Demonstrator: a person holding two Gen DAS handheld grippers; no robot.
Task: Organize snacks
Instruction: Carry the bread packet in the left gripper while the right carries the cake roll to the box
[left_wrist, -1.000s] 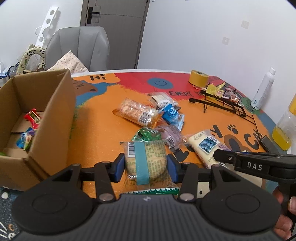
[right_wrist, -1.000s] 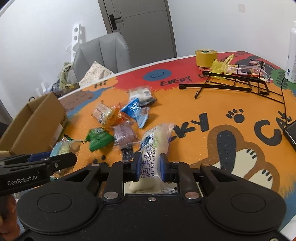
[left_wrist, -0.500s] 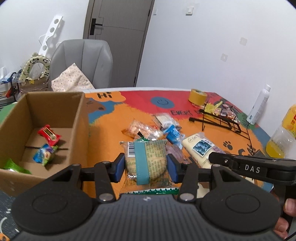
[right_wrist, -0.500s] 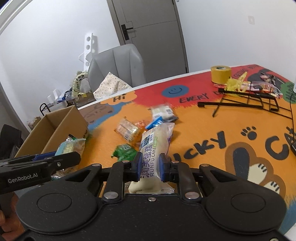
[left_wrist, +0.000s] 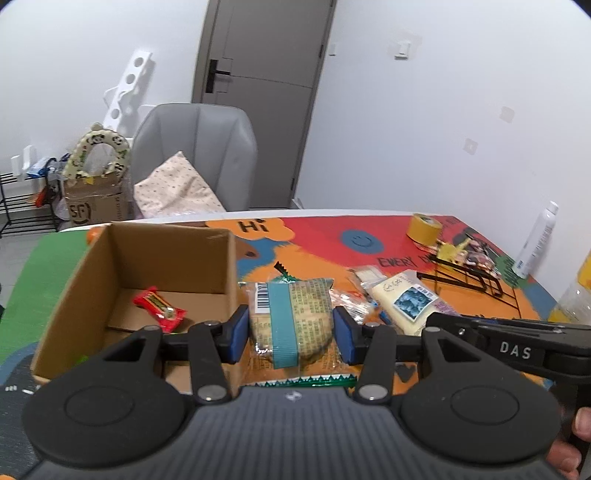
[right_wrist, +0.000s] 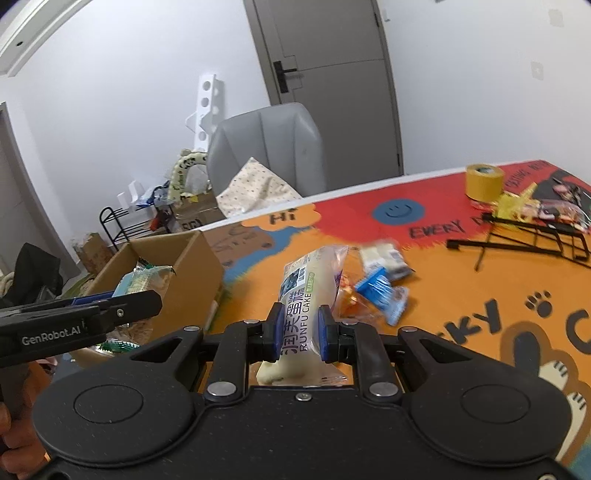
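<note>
Snacks are partly sorted: a red candy already lies in the cardboard box. Left gripper clamps a round cake packet beside the box wall; right gripper pinches a long cake above the table. Perhaps four loose packets remain; the box has room.
</note>
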